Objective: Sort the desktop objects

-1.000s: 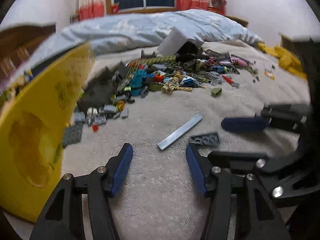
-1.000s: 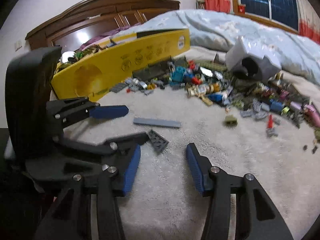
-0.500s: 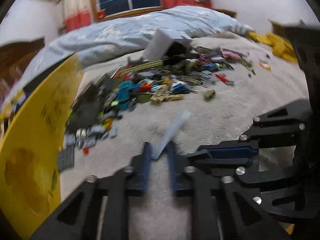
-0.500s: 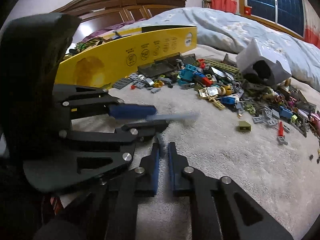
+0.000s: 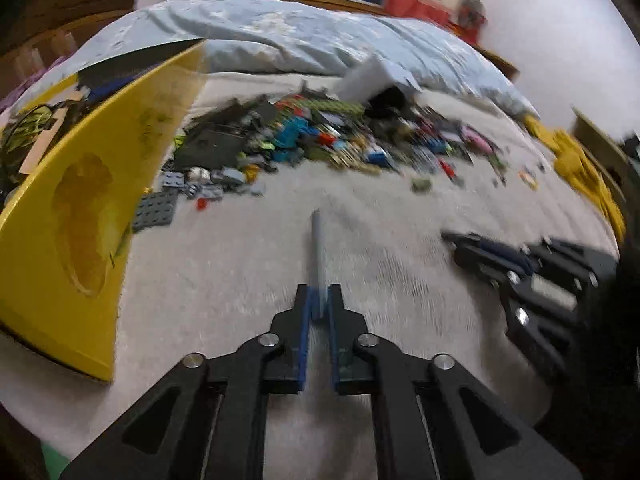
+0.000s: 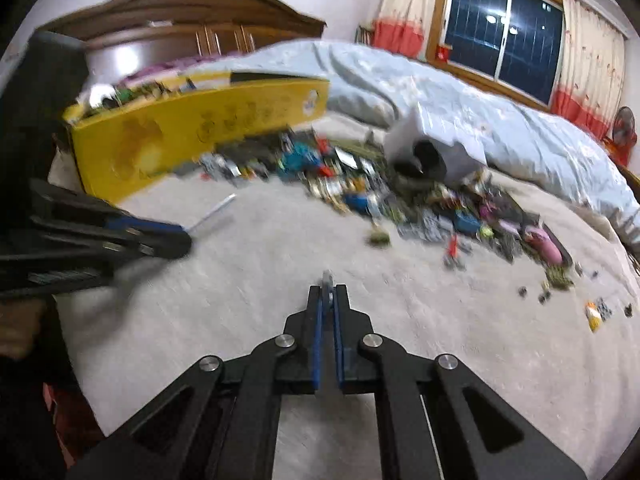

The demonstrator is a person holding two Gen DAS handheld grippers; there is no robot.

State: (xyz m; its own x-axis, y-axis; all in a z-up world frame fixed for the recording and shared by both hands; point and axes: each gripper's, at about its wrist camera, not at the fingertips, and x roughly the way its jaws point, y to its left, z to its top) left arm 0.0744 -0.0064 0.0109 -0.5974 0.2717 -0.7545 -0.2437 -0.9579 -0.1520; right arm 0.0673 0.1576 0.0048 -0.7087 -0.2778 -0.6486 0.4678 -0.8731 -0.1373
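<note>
My left gripper (image 5: 319, 300) is shut on a long light-grey flat plate (image 5: 318, 252) that sticks forward from its pads, lifted above the cream blanket. It also shows in the right wrist view (image 6: 212, 214), held by the left gripper (image 6: 182, 238). My right gripper (image 6: 328, 296) is shut on a small dark-grey plate (image 6: 328, 282), only its edge showing between the pads. The right gripper (image 5: 460, 240) appears shut at the right of the left wrist view. A pile of mixed toy bricks (image 5: 320, 140) lies ahead, also in the right wrist view (image 6: 360, 192).
A yellow box (image 5: 88, 200) stands on the left, its top holding clutter; it shows in the right wrist view (image 6: 192, 132). A grey paper bag (image 6: 432, 152) lies behind the pile. A blue quilt (image 5: 300, 40), yellow cloth (image 5: 580, 168) and small scattered bits (image 6: 592, 312) lie around.
Both grippers have closed, the left on the long grey plate and the right on the small dark plate, and lifted them off the blanket. Both views now tilt upward and are blurred.
</note>
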